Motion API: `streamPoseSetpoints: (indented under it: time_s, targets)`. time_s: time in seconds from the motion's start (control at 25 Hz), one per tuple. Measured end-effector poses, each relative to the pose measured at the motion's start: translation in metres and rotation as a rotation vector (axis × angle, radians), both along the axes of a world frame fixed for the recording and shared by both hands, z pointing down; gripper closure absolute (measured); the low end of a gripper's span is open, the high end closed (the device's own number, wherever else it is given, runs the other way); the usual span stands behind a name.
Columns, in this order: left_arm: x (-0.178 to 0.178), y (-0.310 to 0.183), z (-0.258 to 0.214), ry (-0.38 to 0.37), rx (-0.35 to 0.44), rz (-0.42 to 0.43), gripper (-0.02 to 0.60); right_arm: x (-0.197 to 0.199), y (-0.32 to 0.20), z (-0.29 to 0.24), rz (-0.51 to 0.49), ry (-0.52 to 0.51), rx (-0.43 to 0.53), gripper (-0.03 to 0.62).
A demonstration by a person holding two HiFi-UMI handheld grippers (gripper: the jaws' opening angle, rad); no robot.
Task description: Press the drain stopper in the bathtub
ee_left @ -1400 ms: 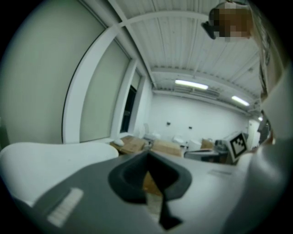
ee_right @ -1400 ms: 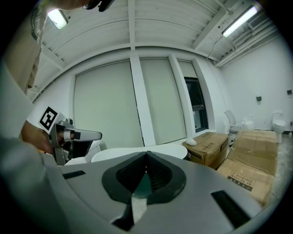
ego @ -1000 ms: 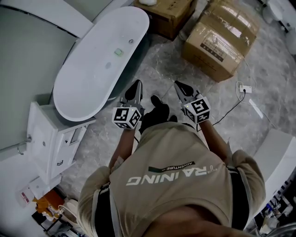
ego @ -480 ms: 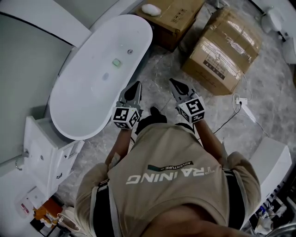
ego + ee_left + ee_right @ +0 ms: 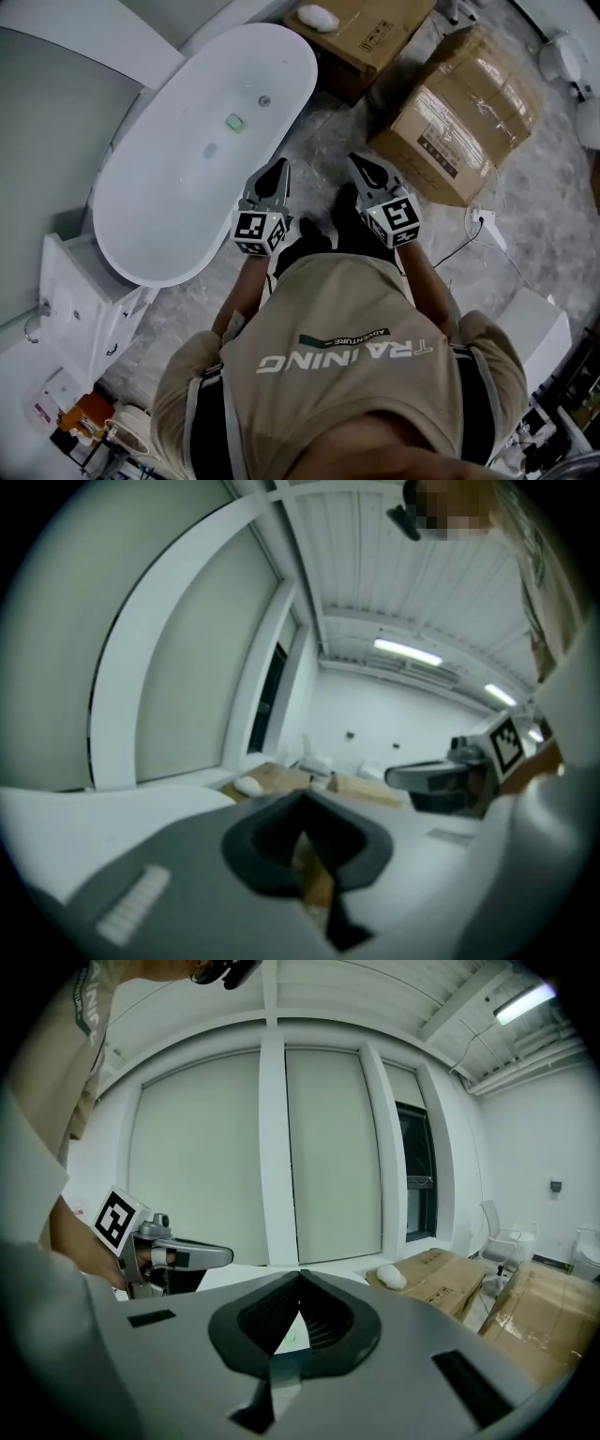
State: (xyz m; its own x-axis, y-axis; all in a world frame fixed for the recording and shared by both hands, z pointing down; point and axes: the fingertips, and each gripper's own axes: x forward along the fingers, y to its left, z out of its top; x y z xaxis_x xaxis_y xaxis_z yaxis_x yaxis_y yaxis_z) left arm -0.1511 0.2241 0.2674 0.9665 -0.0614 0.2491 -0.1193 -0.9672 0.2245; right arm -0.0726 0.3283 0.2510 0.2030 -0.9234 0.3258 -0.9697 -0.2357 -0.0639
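White and glossy, the oval freestanding bathtub (image 5: pixel 159 211) lies at the left. What we take for the small round metal drain stopper (image 5: pixel 264 100) sits on the tub's floor towards the far end, near a small green thing (image 5: pixel 233 122). We judge the stopper stiff, smooth and probably sprung. It needs no grasp, only a straight push on the middle of its cap, since a tip may slide off the edge. Our black left gripper (image 5: pixel 277 169) hovers beside the tub's right rim, jaws closed together and empty. The black right gripper (image 5: pixel 359 161), closed on nothing too, hangs over the grey marbled floor (image 5: pixel 319 131), well apart from the stopper.
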Motion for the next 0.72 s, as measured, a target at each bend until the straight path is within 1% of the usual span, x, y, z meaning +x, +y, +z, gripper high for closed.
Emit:
streamPoseSetpoints:
  time_s: [0.16, 0.28, 0.36, 0.48, 0.56, 0.64, 0.72]
  targets:
    - [0.024, -0.018, 0.005, -0.026, 0.018, -0.053, 0.58, 0.038, -0.016, 0.014, -0.018, -0.047, 0.004, 0.585]
    - [0.043, -0.043, -0.005, -0.029, 0.047, -0.136, 0.58, 0.063, -0.039, 0.02, -0.084, -0.076, 0.024, 0.585]
    - [0.058, -0.061, -0.016, -0.03, 0.069, -0.201, 0.58, 0.086, -0.061, 0.018, -0.151, -0.062, 0.037, 0.585]
    - [0.077, -0.085, -0.029, -0.027, 0.088, -0.295, 0.58, 0.124, -0.094, 0.003, -0.249, -0.009, 0.066, 0.585]
    - [0.088, -0.094, -0.034, -0.028, 0.097, -0.342, 0.58, 0.15, -0.113, -0.004, -0.293, 0.01, 0.09, 0.585]
    - [0.101, -0.1, -0.034, -0.027, 0.092, -0.389, 0.58, 0.178, -0.129, -0.006, -0.3, 0.007, 0.108, 0.585]
    - [0.111, -0.103, -0.034, -0.028, 0.077, -0.435, 0.58, 0.203, -0.141, -0.006, -0.281, -0.02, 0.122, 0.585]
